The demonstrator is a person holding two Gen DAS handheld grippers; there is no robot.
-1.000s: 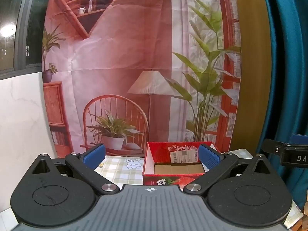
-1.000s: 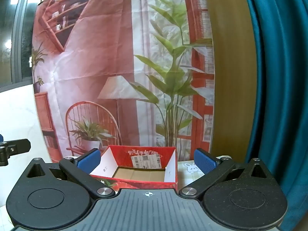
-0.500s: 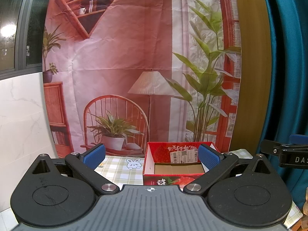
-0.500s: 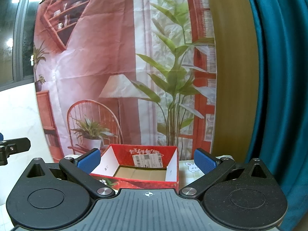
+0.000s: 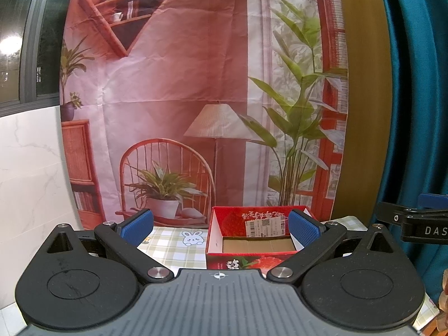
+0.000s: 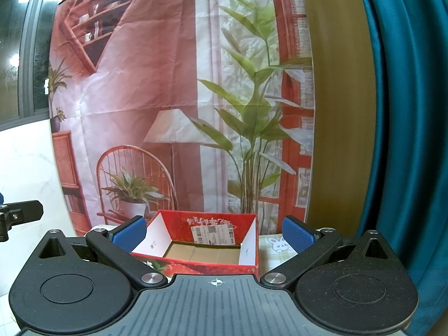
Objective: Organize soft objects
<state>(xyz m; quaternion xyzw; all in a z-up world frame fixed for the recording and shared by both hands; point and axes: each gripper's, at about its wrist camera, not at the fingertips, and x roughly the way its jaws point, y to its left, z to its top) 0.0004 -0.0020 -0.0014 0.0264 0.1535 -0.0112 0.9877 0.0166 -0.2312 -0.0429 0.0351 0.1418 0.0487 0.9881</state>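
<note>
Both grippers were held spread and empty before an empty red box; no soft object was in view.

The left gripper (image 5: 219, 225) and right gripper (image 6: 214, 231) were raised side by side, blue pads wide apart, nothing between them. The open red cardboard box with a strawberry print (image 5: 252, 263) (image 6: 196, 264) stood on the green-checked tablecloth with rabbit motifs (image 5: 168, 246), only its brown floor showing. The step was judged preparatory, with nothing packed; the soft items would first have to be found, probably lower or nearer, then one pinched gently.

Black left gripper (image 5: 219, 226), blue pads (image 5: 135, 224), silver screws (image 5: 157, 272)
</note>
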